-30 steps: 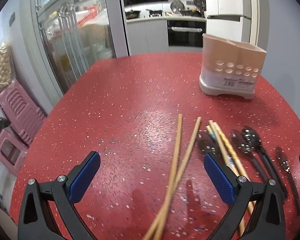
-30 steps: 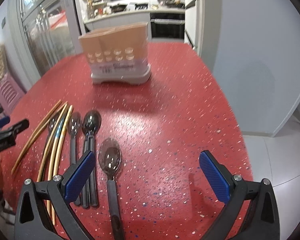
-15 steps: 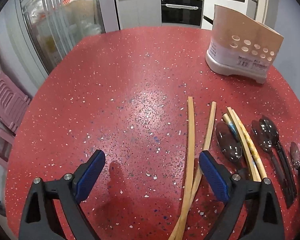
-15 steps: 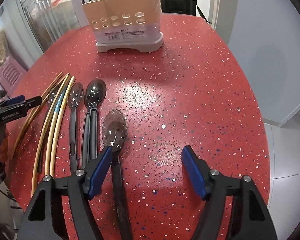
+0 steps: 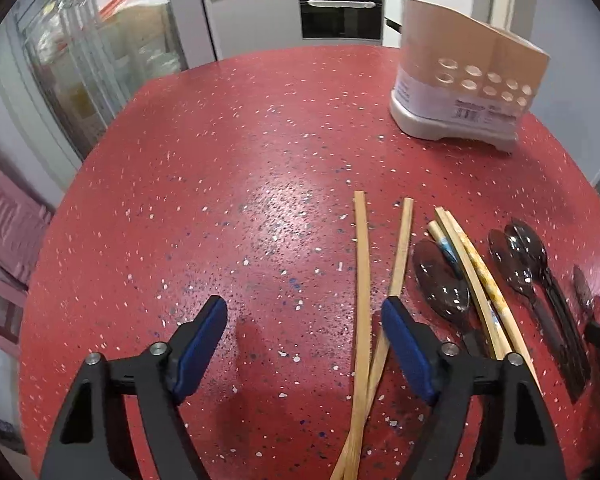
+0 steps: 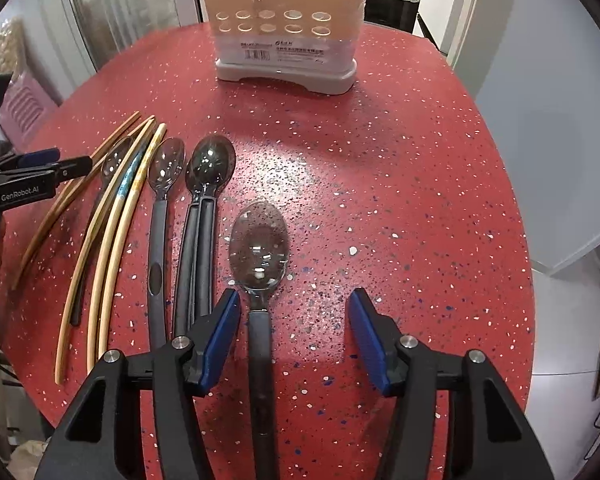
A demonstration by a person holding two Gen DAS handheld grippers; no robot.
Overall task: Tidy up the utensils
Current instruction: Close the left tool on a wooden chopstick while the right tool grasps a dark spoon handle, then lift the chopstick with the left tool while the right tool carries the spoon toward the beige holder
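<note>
Several wooden chopsticks [image 5: 362, 280] and dark plastic spoons [image 5: 444, 284] lie on the red speckled table [image 5: 220, 184]. A beige utensil holder [image 5: 466, 88] stands at the far right; it also shows in the right wrist view [image 6: 286, 28]. My left gripper [image 5: 304, 316] is open, low over the table, with two crossed chopsticks between its fingers. My right gripper [image 6: 294, 312] is open, its fingers on either side of the handle of a clear dark spoon [image 6: 259, 246]. More spoons [image 6: 208, 172] and chopsticks [image 6: 116, 216] lie to its left.
The left gripper's tip [image 6: 36, 172] shows at the left edge of the right wrist view. Pink stools [image 5: 4, 240] stand on the floor left of the table. Glass-door cabinets [image 5: 88, 60] and a kitchen counter are behind. The table edge drops off on the right [image 6: 528, 280].
Both grippers have moved down and forward toward the table. The left gripper's fingers now straddle the two crossed chopsticks; the right gripper's fingers have narrowed and now flank the nearest spoon's handle.
</note>
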